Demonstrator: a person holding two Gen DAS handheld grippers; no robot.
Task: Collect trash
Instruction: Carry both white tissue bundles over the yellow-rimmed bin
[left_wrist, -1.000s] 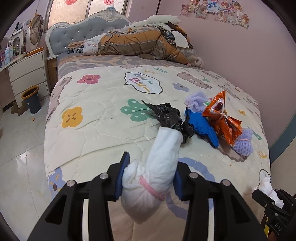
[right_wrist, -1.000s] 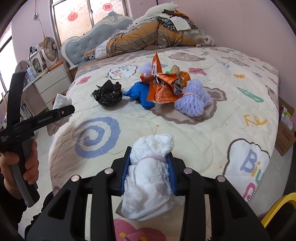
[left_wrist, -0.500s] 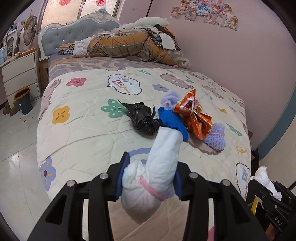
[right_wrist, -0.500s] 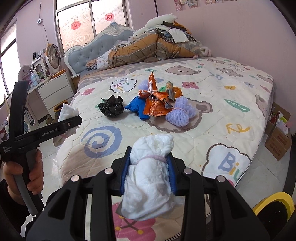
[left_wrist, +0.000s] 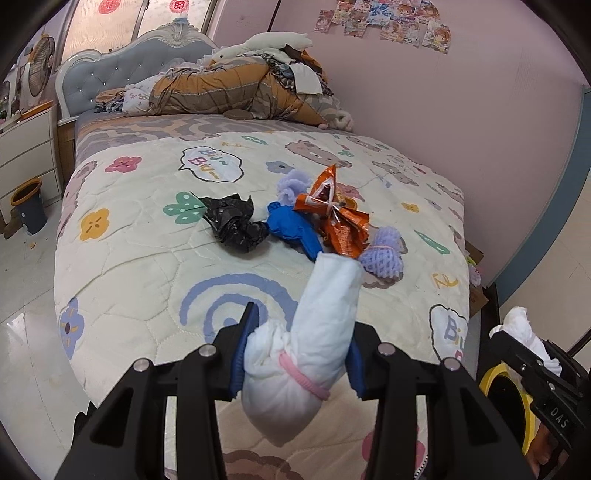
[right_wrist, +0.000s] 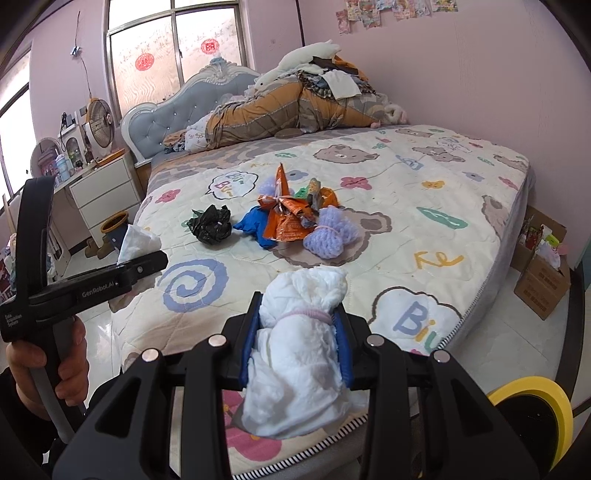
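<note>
My left gripper (left_wrist: 297, 354) is shut on a white paper bundle tied with a pink band (left_wrist: 306, 332), held off the foot of the bed. My right gripper (right_wrist: 297, 343) is shut on a second white tied bundle (right_wrist: 299, 350). On the quilt lie a crumpled black bag (left_wrist: 234, 223) (right_wrist: 211, 223), a blue wad (left_wrist: 291, 229) (right_wrist: 253, 225), an orange snack wrapper (left_wrist: 334, 218) (right_wrist: 286, 212) and purple foam nets (left_wrist: 382, 254) (right_wrist: 328, 236). A yellow-rimmed bin shows at the lower right of both views (left_wrist: 498, 391) (right_wrist: 532, 402).
The bed (right_wrist: 443, 206) has piled bedding (left_wrist: 229, 88) at its head. A white nightstand (right_wrist: 103, 192) and a small orange-rimmed bin (right_wrist: 114, 225) stand left of it. A cardboard box (right_wrist: 541, 273) sits on the floor at the right.
Both grippers, still holding their bundles, have drawn back from the bed and swung right; the yellow-rimmed bin has come further into view.
</note>
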